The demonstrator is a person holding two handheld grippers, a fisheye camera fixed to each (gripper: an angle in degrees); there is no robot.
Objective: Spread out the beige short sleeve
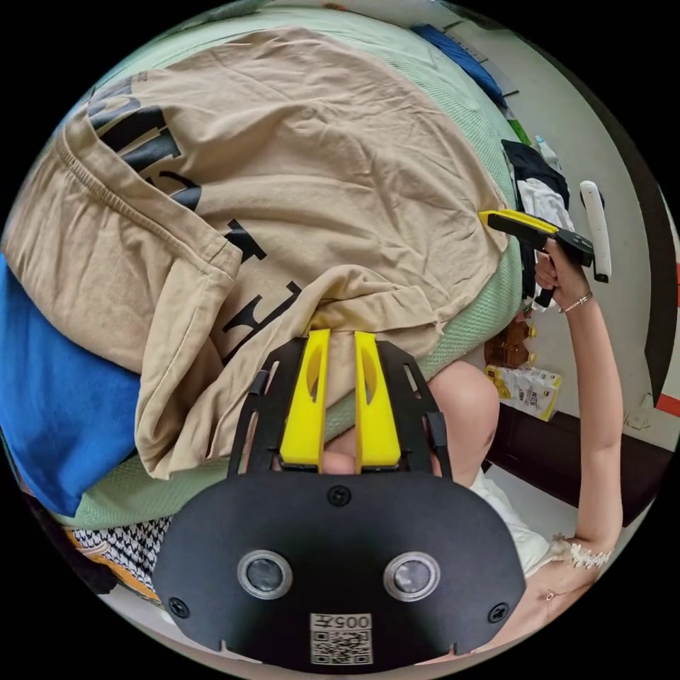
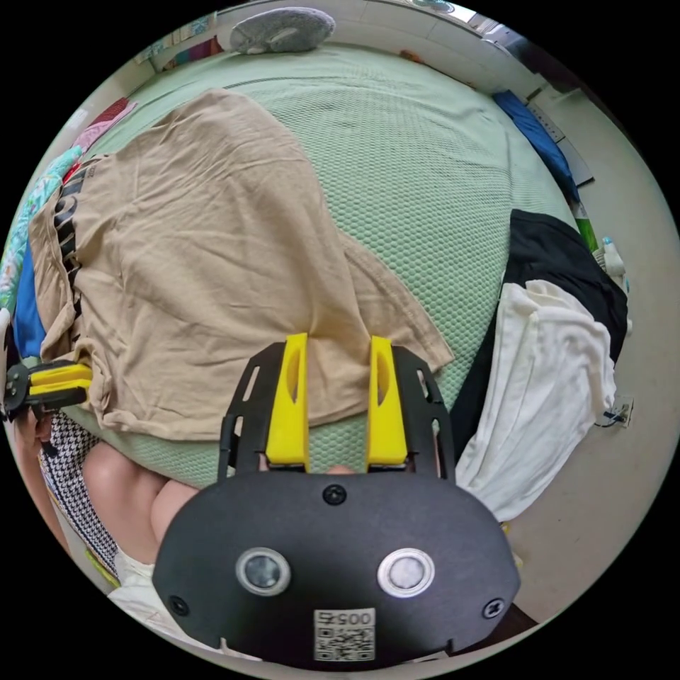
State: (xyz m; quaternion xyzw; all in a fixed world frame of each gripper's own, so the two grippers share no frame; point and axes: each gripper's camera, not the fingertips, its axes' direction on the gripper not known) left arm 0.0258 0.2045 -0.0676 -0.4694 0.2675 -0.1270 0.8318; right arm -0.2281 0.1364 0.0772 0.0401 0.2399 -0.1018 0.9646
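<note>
The beige short sleeve (image 2: 191, 283) is laid crumpled on the green bed (image 2: 425, 163). Its near edge is met by the left gripper (image 1: 341, 340) and right gripper (image 2: 338, 347), jaws parted narrowly, nothing pinched.

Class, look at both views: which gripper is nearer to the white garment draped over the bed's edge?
Right. The right gripper works the beige shirt hem beside the white garment; the left gripper is at the shirt's far edge.

— Can you read the black lettering (image 1: 152, 159) on the beige shirt (image 1: 297, 170)?
— No, a fold covers part of it.
— And the blue cloth (image 1: 57, 404)?
— Half under the shirt.
— The right tool (image 1: 496, 219)?
— Its tips are against the hem; can't tell whether it grips.
</note>
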